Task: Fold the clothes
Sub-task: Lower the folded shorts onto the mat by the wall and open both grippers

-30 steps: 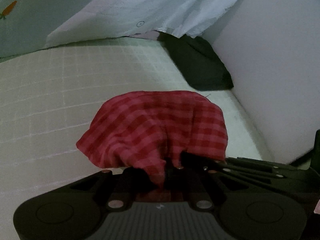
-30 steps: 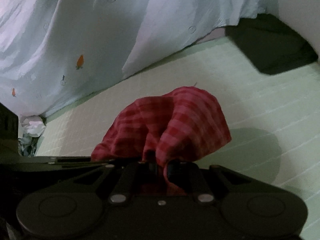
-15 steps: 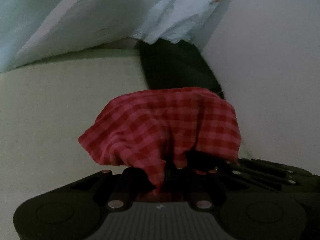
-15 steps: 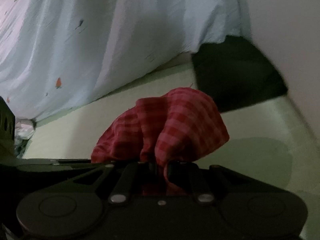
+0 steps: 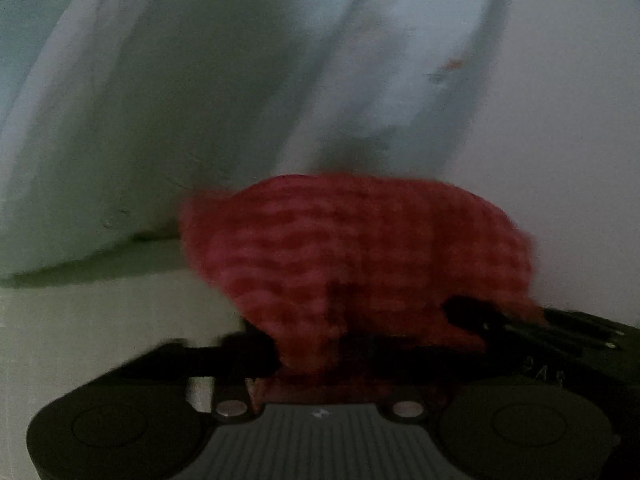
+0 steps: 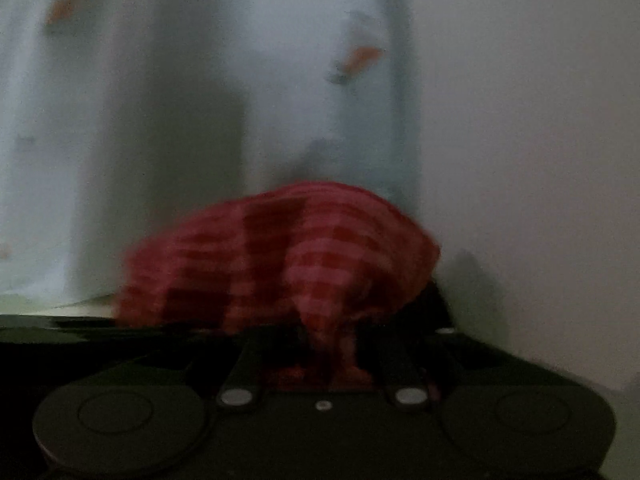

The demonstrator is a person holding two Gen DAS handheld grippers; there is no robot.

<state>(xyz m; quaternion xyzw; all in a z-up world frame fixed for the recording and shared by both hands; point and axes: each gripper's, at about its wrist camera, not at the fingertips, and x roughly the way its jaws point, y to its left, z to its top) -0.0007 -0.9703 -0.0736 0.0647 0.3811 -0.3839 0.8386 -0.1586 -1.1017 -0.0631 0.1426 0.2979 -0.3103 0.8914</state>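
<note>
Bunched, the red checked cloth drapes over both grippers' fingers.

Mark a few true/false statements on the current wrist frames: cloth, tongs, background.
1. The left tongs are shut on the red checked cloth. True.
2. The right tongs are open and hold nothing. False: they pinch the same red checked cloth.
3. The cloth is plain blue. False: it is red check.
4. A pale sheet with orange prints hangs behind the cloth. True.
5. Both views are sharp. False: both are motion-blurred.
</note>
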